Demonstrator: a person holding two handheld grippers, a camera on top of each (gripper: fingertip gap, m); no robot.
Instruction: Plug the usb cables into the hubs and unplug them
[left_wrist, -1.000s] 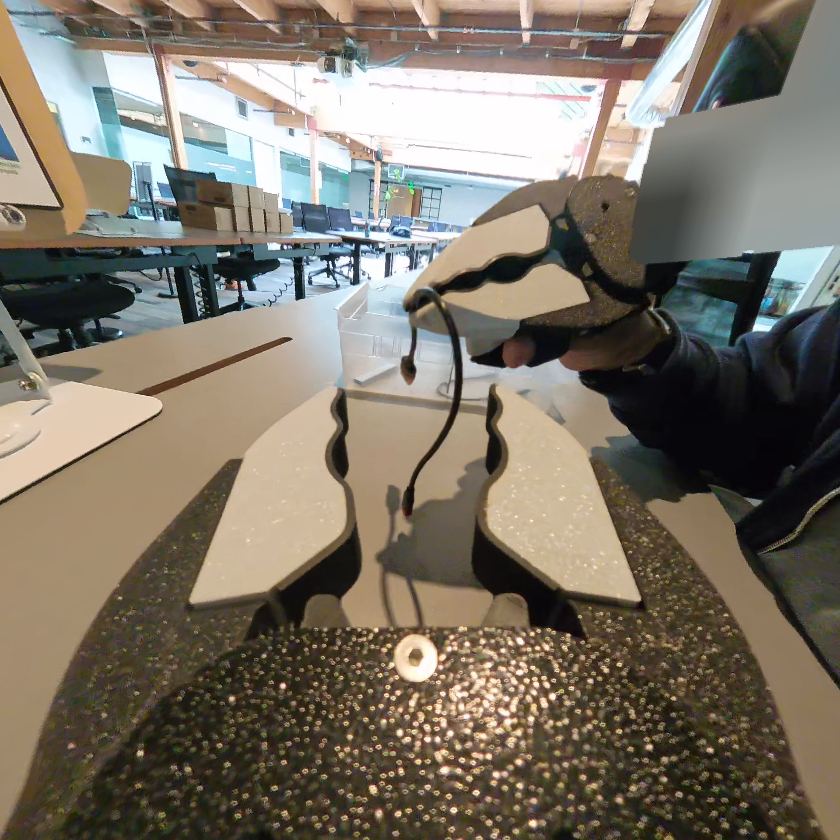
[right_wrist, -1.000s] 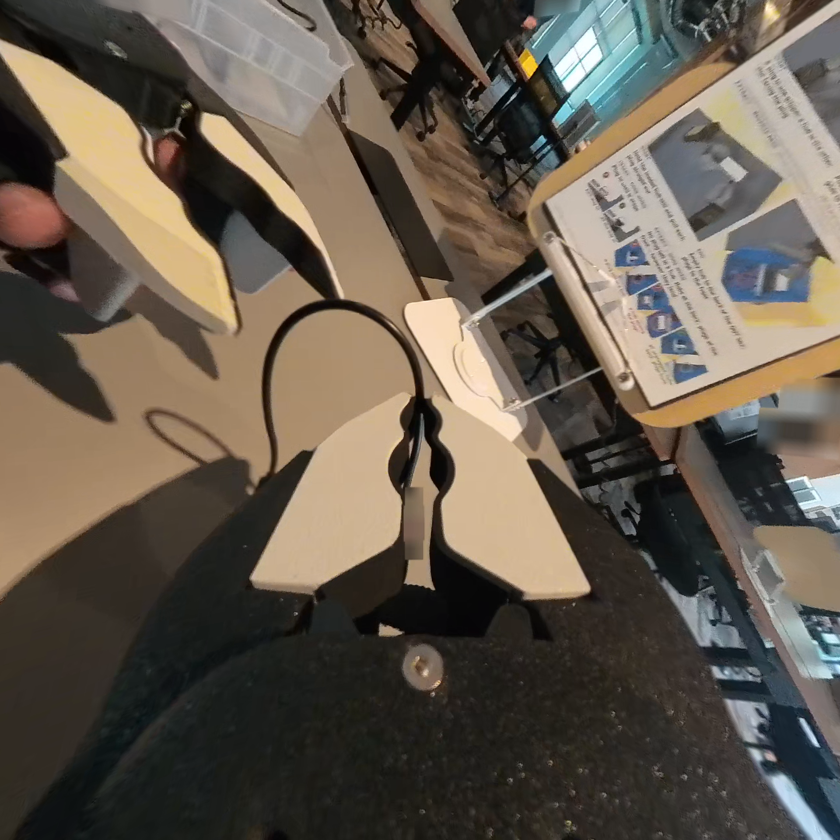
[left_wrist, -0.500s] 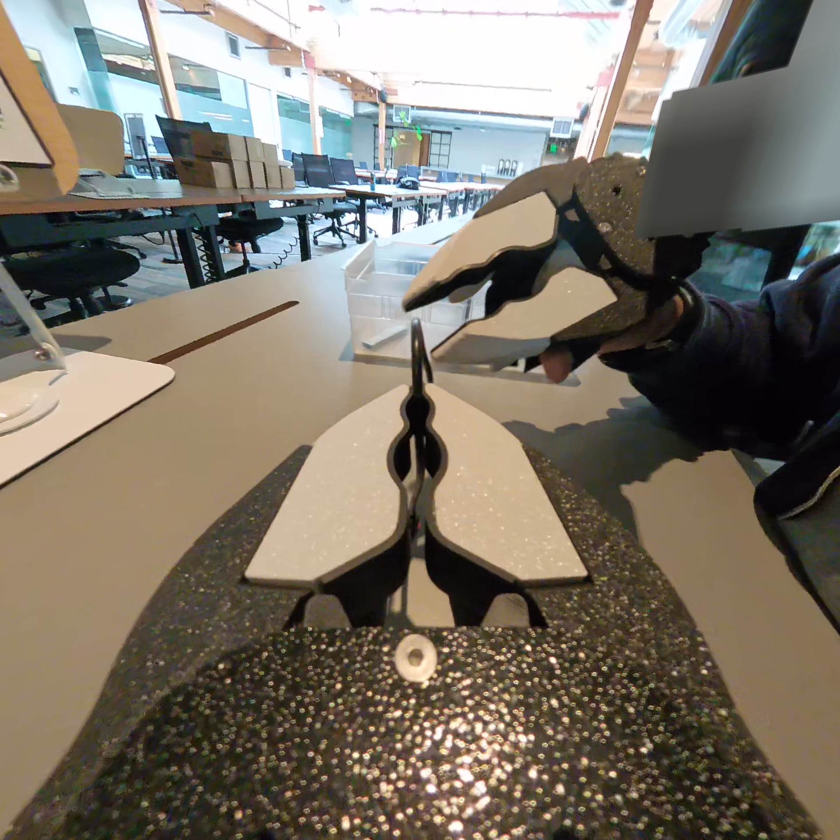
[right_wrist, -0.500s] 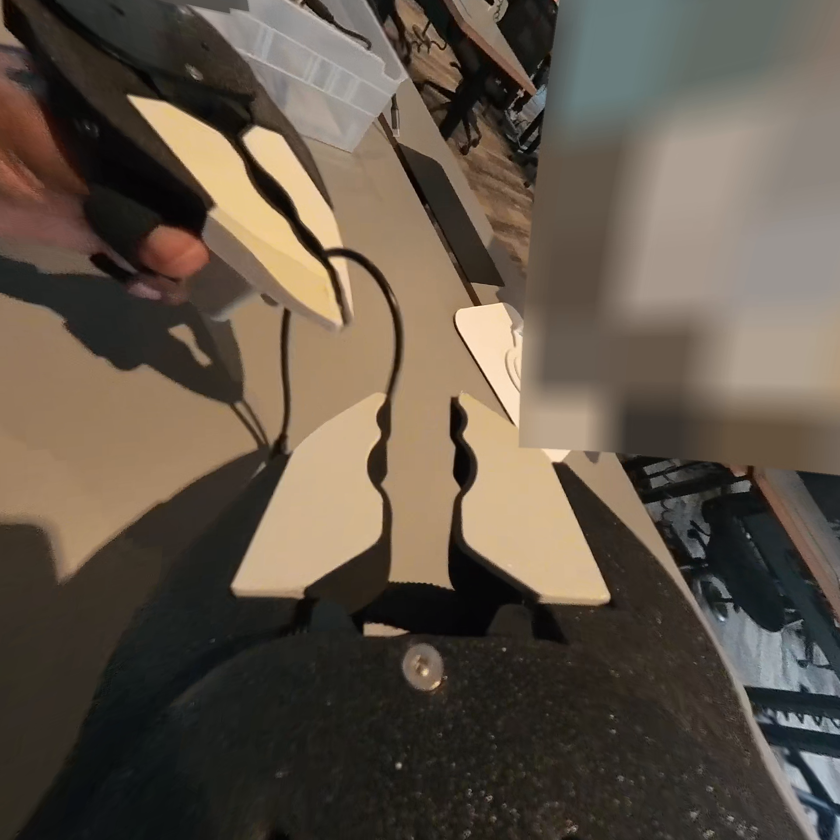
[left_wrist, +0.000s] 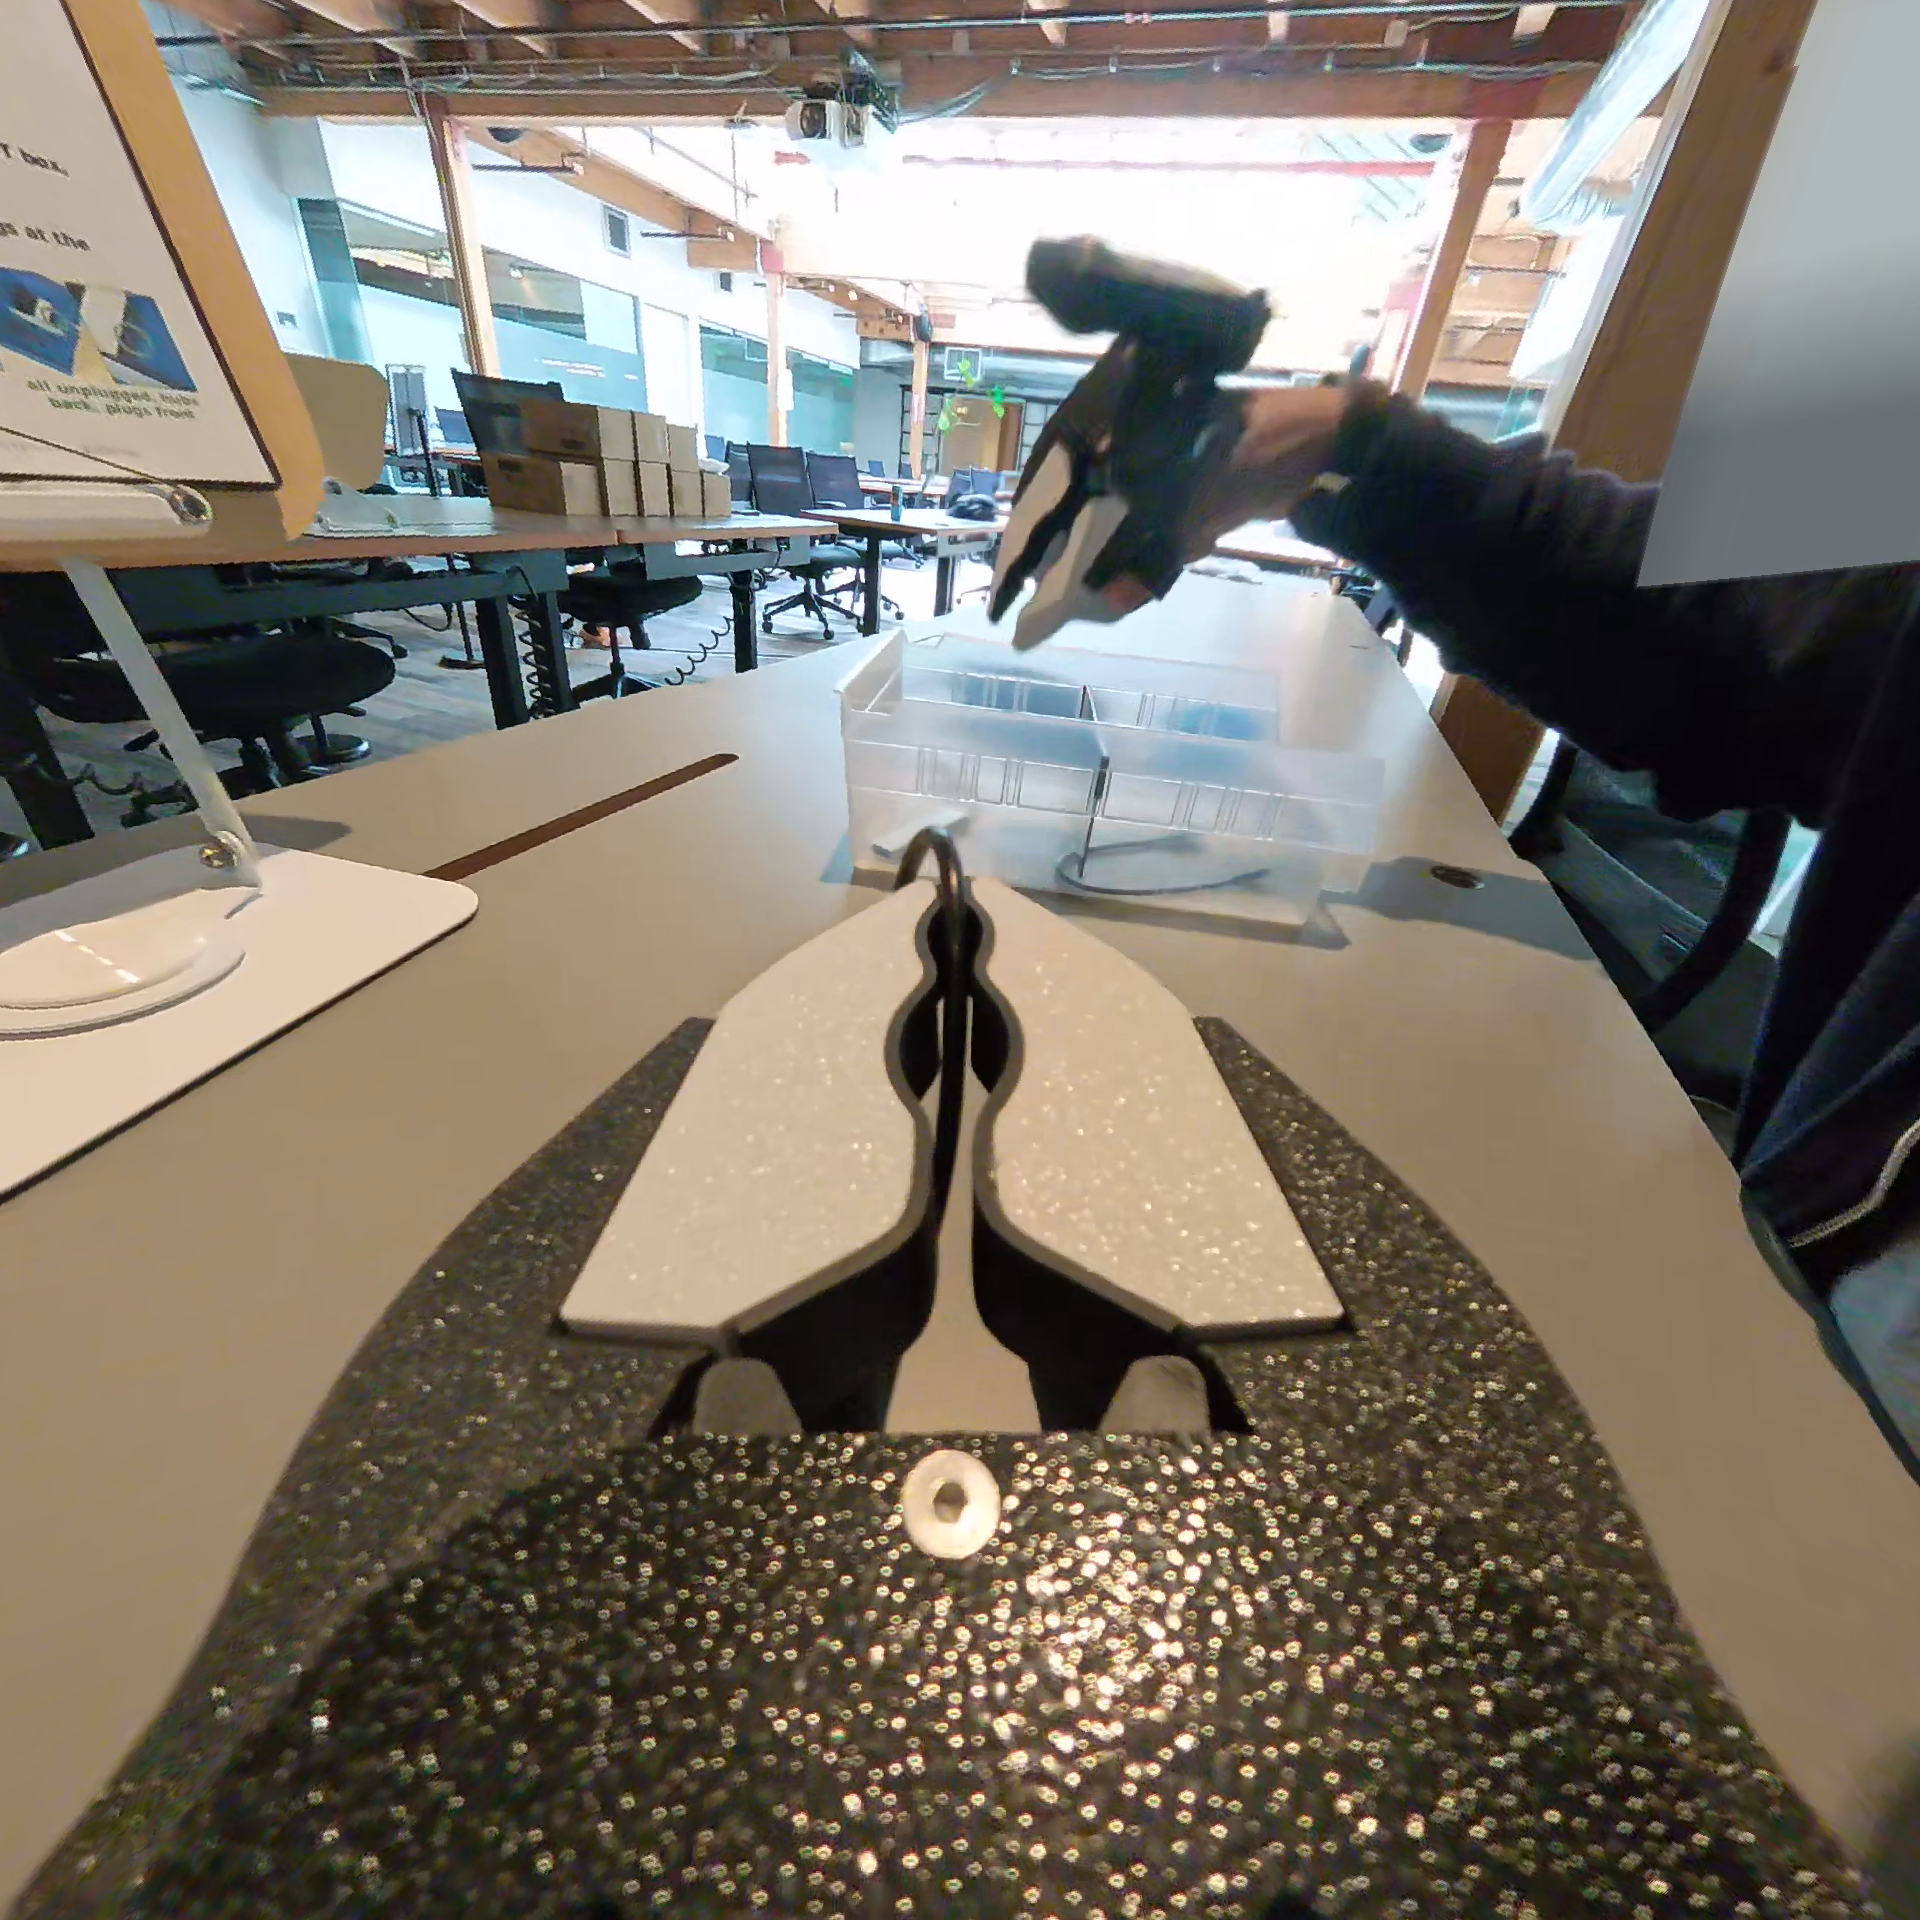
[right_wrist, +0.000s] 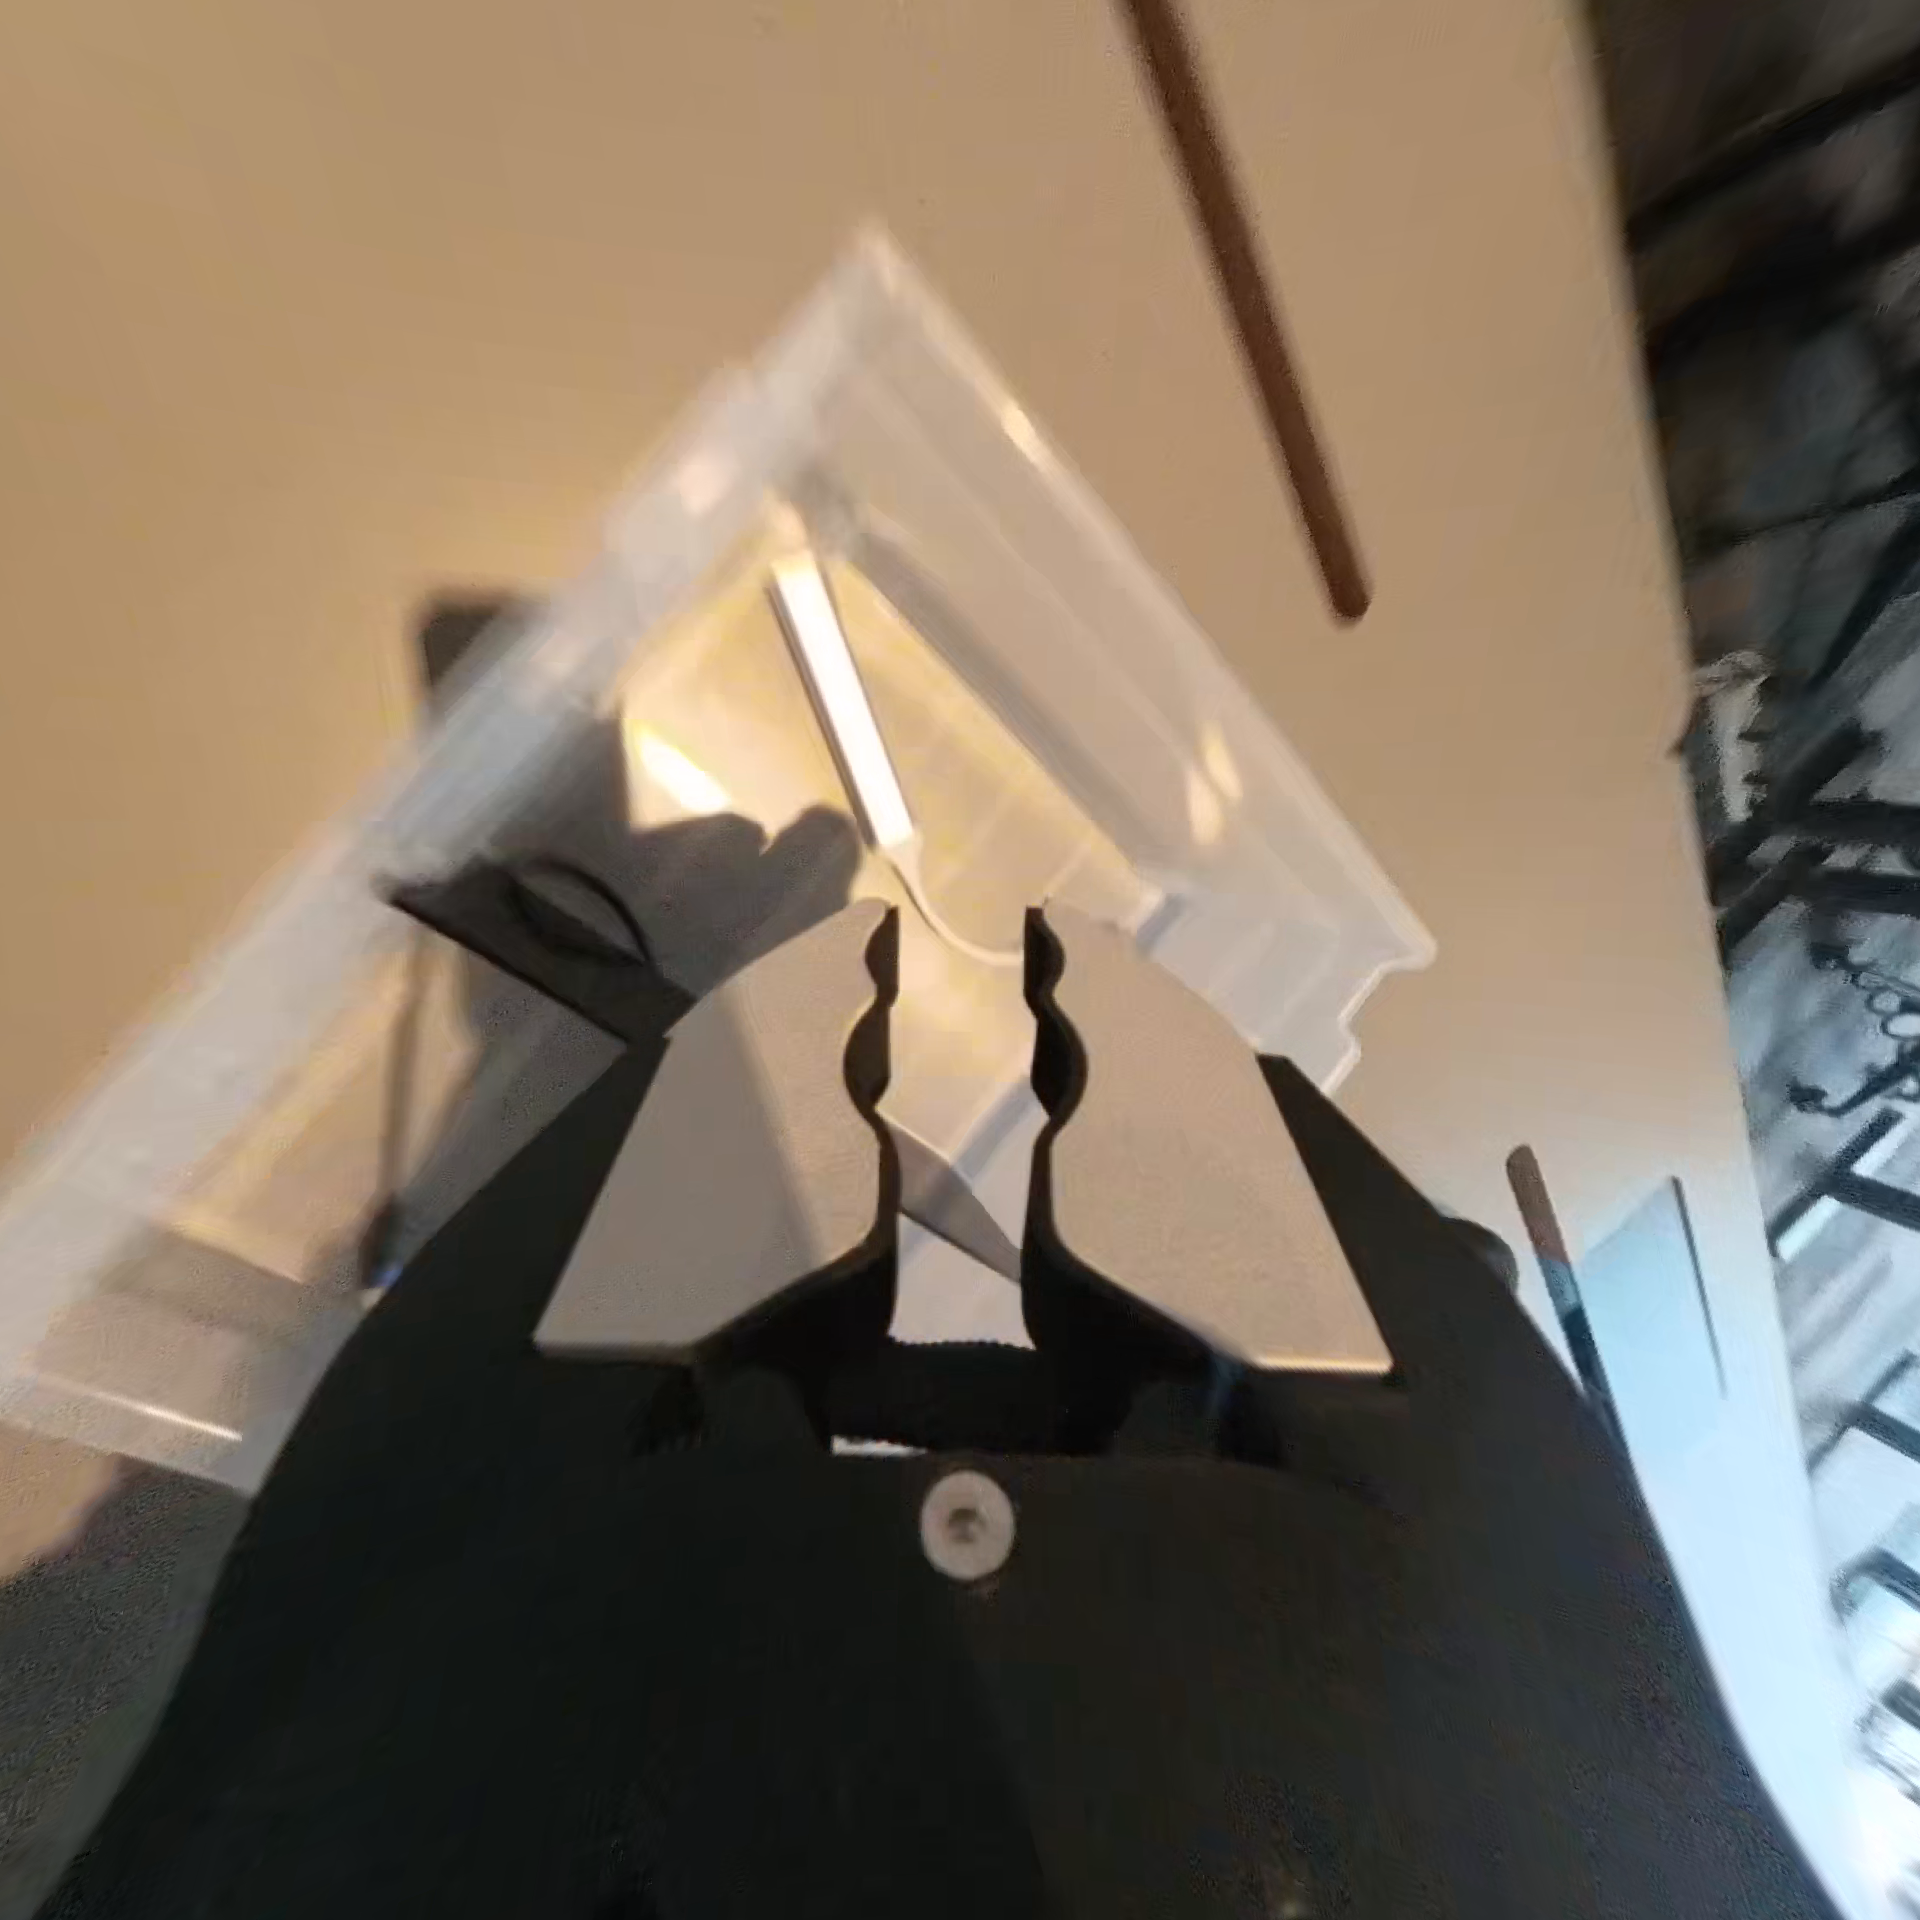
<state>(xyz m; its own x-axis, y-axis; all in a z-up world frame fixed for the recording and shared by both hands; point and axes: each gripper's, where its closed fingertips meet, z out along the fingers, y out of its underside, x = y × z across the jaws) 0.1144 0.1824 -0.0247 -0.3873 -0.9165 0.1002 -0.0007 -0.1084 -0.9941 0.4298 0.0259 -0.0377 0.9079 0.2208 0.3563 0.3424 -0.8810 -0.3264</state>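
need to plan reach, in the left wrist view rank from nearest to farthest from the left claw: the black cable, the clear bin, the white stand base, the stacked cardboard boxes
1. Black cable: pinched in the left claw, looping out at its tip.
2. Clear bin: on the table just ahead, slightly right.
3. White stand base: on the table to the left; close to the bin's rank, hard to separate.
4. Cardboard boxes: on a far desk, back left.

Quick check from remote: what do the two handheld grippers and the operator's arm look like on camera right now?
Both grippers match: the left gripper and right gripper each have a black, glitter-speckled body, one silver screw at the centre, and two flat pale-grey fingers with wavy black inner edges. In the left wrist view, the arm behind the right gripper wears a dark navy sleeve.
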